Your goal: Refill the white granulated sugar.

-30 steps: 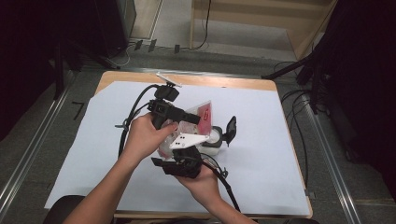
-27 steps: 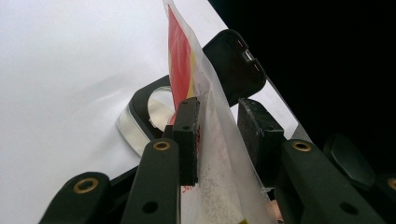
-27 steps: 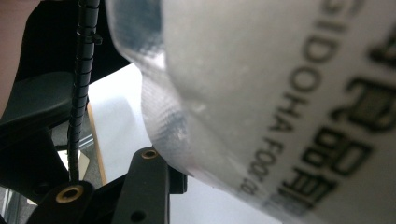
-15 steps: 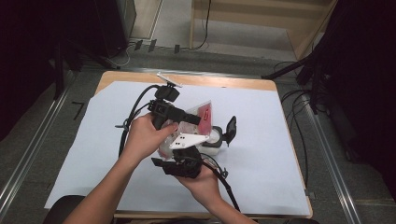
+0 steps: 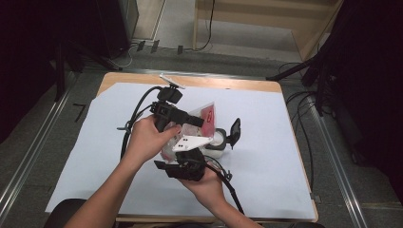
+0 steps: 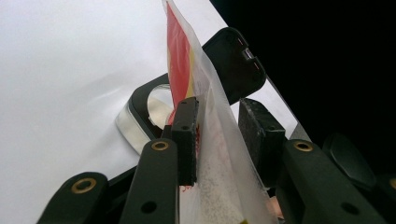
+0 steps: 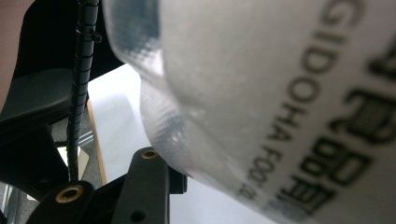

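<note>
Here, a clear, crinkled plastic pouch (image 5: 199, 118) of white granules with a red label, held above a round steel-walled container (image 5: 216, 142) with hinged black lid, on white paper-covered table (image 5: 266, 142). Left gripper (image 6: 219, 135) clamping the pouch between black pads; right gripper (image 5: 187, 164) pressed close beneath, grip unclear.

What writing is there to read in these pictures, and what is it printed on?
"GIDOHA FOOD": black capitals on the clear plastic pouch of white grains, in the right gripper view; the last letters blur, so that word is uncertain.
Larger black characters beside it on the pouch: cut off and blurred, unreadable.
Red and yellow label on the pouch: print too small to read.
Black-lidded metal container: no text visible.
</note>
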Demonstrator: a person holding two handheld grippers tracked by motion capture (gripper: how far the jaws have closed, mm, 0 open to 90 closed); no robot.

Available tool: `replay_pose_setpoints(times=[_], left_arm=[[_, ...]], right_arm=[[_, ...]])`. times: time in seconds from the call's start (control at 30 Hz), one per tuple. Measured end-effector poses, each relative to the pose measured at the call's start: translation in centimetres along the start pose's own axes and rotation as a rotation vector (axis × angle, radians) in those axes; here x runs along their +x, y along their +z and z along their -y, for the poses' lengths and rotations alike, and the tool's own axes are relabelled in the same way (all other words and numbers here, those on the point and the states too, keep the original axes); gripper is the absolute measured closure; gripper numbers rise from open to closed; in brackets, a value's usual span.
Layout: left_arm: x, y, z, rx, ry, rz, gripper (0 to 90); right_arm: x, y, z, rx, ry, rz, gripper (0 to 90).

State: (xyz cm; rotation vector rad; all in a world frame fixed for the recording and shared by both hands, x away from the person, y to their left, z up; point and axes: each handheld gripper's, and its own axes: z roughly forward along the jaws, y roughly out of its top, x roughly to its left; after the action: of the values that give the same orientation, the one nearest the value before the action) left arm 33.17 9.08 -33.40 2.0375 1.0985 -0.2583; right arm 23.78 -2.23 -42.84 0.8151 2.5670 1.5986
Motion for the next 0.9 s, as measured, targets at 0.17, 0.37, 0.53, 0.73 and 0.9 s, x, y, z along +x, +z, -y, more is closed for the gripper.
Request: replay_pose_setpoints(times=[0.17, 0.37, 0.53, 0.73, 0.9], left_arm=[[0.00, 0.01, -0.10, -0.003, -0.015, 0.000, 69.4], [0.05, -0.01, -0.36, 0.009, -0.014, 0.003, 69.0], [-0.02, 0.15, -0.43, 0.005, -0.033, 0.004, 68.7], [0.04, 0.07, -0.60, 0.016, -0.018, 0.002, 69.2], [-0.45, -0.14, -0.74, -0.017, -0.002, -0.016, 69.9]], right_arm=[[-0.02, 0.02, -0.03, 0.002, 0.000, -0.001, 65.3], [-0.16, -0.05, -0.27, 0.006, 0.004, -0.007, 65.3], [-0.22, -0.09, -0.34, 0.014, 0.001, -0.011, 65.1], [-0.28, -0.10, -0.46, 0.016, 0.009, -0.015, 64.6], [-0.29, -0.20, -0.57, 0.002, 0.014, -0.019, 64.7]])
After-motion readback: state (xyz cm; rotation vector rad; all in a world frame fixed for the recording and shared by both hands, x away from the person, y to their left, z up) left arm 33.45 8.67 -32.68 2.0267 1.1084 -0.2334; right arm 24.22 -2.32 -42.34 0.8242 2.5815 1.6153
